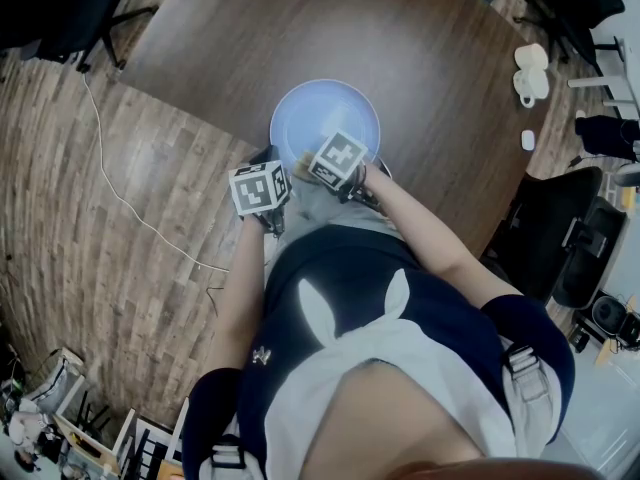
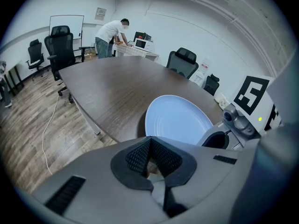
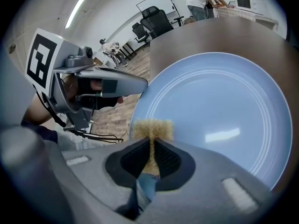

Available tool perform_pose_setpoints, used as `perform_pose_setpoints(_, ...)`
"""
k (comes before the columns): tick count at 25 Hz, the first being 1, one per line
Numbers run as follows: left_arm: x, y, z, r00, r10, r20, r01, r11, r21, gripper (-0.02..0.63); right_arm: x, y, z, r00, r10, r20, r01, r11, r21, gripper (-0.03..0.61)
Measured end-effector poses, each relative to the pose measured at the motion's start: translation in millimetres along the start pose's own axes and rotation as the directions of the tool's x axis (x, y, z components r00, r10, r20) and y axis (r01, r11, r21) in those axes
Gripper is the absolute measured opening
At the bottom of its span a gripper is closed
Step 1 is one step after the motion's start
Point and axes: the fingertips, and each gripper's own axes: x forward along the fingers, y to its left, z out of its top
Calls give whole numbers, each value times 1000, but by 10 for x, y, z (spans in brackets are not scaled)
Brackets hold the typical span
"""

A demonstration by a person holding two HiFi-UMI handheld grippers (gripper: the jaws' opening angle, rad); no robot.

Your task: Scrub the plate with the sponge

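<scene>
The right gripper (image 3: pixel 152 148) pinched the sponge (image 3: pixel 152 127) over the near rim of the plate (image 3: pixel 219 106) at the table (image 1: pixel 420 48) edge, the left gripper (image 2: pixel 150 146) pressed together empty beside it; scrubbing looked barely begun, next needing the sponge pressed down and swept across.

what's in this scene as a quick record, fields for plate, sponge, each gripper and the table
plate: light blue, round, lying flat
table: dark brown wood, plate near its edge closest to the person
sponge: tan and coarse, sticking out past the jaws over the plate's near rim; contact with the plate cannot be told
right gripper: jaws clamped on the sponge
left gripper: jaws together, nothing seen between them, held short of the plate, which lies ahead and to its right
</scene>
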Motion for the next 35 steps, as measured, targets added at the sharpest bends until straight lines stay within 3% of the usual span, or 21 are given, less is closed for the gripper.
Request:
perform_pose_setpoints(20, 20, -18, -35, 999, -27, -17, 27, 1000, 7, 0, -123, -94, -251, 994, 14, -111, -16, 1000, -18, 26)
perform_pose_setpoints(35, 14, -10, -30, 999, -30, -14, 30, 1000, 5, 0, -260, -255, -378, 989, -52, -142, 46, 998, -44, 26)
